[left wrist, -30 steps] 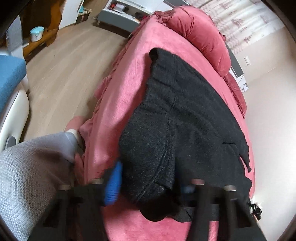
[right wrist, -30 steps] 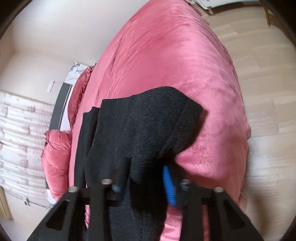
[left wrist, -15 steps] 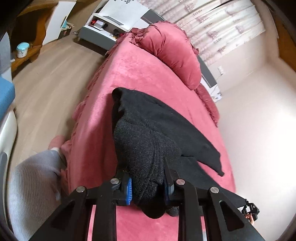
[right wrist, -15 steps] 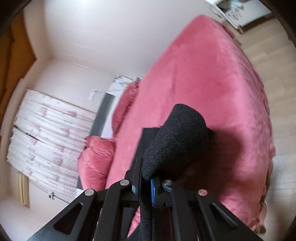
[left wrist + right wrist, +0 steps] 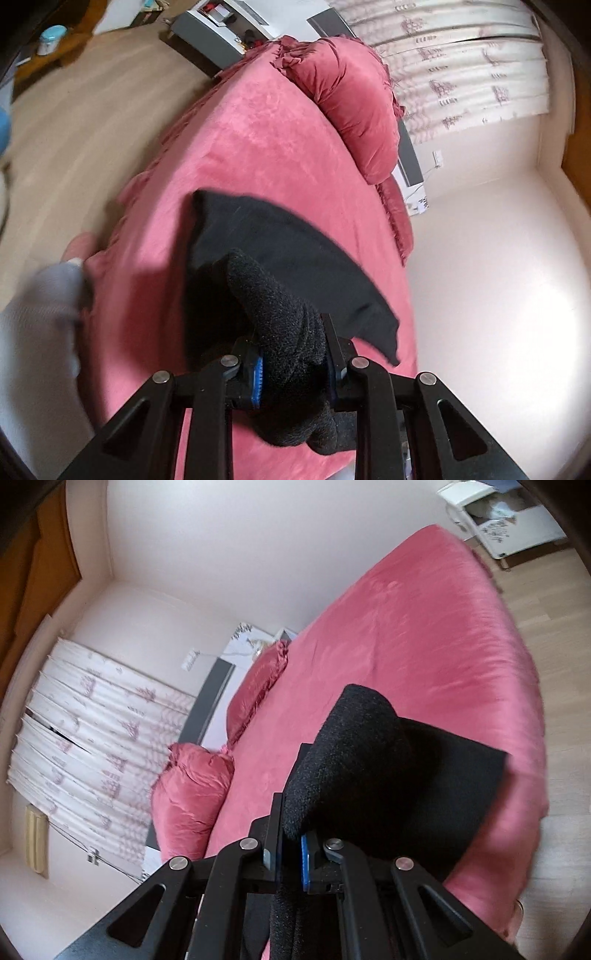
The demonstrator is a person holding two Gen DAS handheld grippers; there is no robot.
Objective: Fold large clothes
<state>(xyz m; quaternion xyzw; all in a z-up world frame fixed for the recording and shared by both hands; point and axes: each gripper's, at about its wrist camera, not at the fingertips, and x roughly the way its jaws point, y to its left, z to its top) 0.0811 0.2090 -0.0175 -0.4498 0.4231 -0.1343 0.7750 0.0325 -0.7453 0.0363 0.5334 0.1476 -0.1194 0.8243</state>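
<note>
both tongs are clenching bunched cloth of one black knit garment (image 5: 295, 258): the left gripper (image 5: 295, 369) a thick wad, the right gripper (image 5: 291, 853) a thin fold, with the far end trailing on the pink bed (image 5: 258, 147). this is looking like the lift before a fold; next, i judge, carrying the held edge across to the resting end. open cover lies ahead, pillows (image 5: 192, 794) well apart at the head, wall and floor flanking.

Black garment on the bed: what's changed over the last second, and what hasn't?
Both grippers have closed on the black garment and lifted its near edge off the pink bedspread: the left gripper pinches a thick bunch, the right gripper a thin fold. The far part of the garment still lies on the bed; the pillows are unmoved.
</note>
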